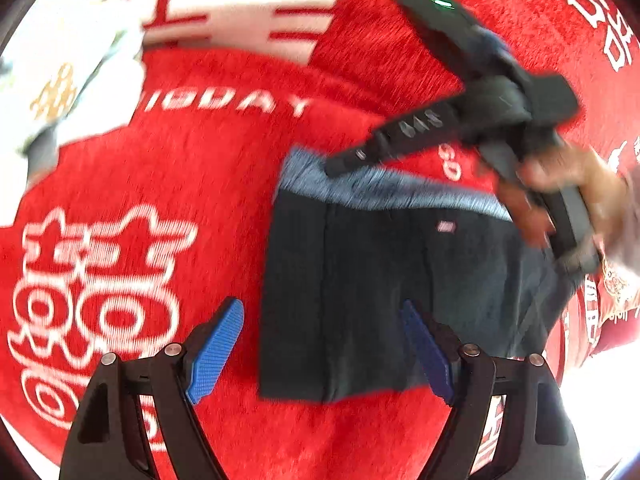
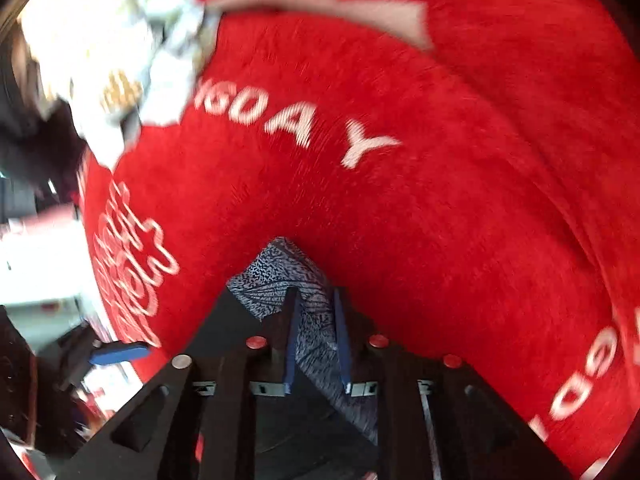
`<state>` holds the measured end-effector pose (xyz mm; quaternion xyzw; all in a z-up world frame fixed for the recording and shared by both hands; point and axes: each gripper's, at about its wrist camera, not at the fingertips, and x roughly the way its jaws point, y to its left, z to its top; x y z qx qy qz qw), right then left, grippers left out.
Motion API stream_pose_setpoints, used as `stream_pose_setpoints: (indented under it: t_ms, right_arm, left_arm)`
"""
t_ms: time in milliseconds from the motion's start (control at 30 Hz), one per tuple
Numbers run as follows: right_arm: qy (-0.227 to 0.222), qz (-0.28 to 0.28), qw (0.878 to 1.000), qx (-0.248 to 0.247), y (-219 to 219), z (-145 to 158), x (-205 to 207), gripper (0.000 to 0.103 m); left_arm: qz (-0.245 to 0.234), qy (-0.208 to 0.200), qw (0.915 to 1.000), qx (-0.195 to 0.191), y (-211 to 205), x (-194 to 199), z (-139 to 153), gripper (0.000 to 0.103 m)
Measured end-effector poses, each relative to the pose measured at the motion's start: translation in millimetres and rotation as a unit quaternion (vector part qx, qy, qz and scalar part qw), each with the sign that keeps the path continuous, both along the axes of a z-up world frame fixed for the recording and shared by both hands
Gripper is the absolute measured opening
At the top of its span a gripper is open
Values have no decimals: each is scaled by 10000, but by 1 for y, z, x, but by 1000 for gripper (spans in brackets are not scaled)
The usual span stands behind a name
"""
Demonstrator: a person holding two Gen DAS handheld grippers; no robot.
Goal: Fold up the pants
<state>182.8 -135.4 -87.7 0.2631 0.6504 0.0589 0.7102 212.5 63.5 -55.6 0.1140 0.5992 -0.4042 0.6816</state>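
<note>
Currently, going left to right:
Surface: red plush blanket [image 1: 180, 168] with white lettering; whether a bench lies under it I cannot tell.
Left gripper [image 1: 320, 352]: jaws stand wide apart with nothing between the pads, hovering over the near edge of the pants.
Pants [image 1: 380, 288]: dark, folded into a compact stack, lying from the left jaws toward 12 to 1 o'clock, the heathered grey waistband [image 1: 360, 184] at the far end; long axis runs roughly 6 to 12.
Right gripper [image 2: 316, 336]: jaws nearly together, the waistband cloth [image 2: 280, 276] between them; pads look pinched on it.
Nearer hand: the right, already at the waistband at 1 o'clock.
Judgement: the next fold likely carries the waistband toward 6.
</note>
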Motion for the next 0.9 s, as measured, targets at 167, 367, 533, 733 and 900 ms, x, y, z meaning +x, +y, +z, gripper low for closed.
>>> stream_pose_setpoints:
  t_ms: [167, 367, 533, 733, 900]
  right_arm:
    - [38, -1102, 9938, 176, -40, 22, -95, 22]
    - [501, -3156, 9473, -203, -103, 45, -273, 30]
    - [533, -4601, 8841, 623, -103, 52, -406, 49]
    - [117, -5613, 8171, 1312, -97, 25, -452, 49]
    - [-6, -5733, 8071, 1408, -106, 18, -451, 8]
  left_arm:
    - [89, -101, 9984, 549, -38, -4, -27, 83]
    - [62, -283, 9955, 906, -34, -21, -14, 83]
    - [-414, -305, 9960, 736, -64, -62, 8, 83]
    - [-763, -152, 9925, 944, -130, -116, -16, 83]
    - [-964, -559, 9873, 1132, -138, -132, -20, 86]
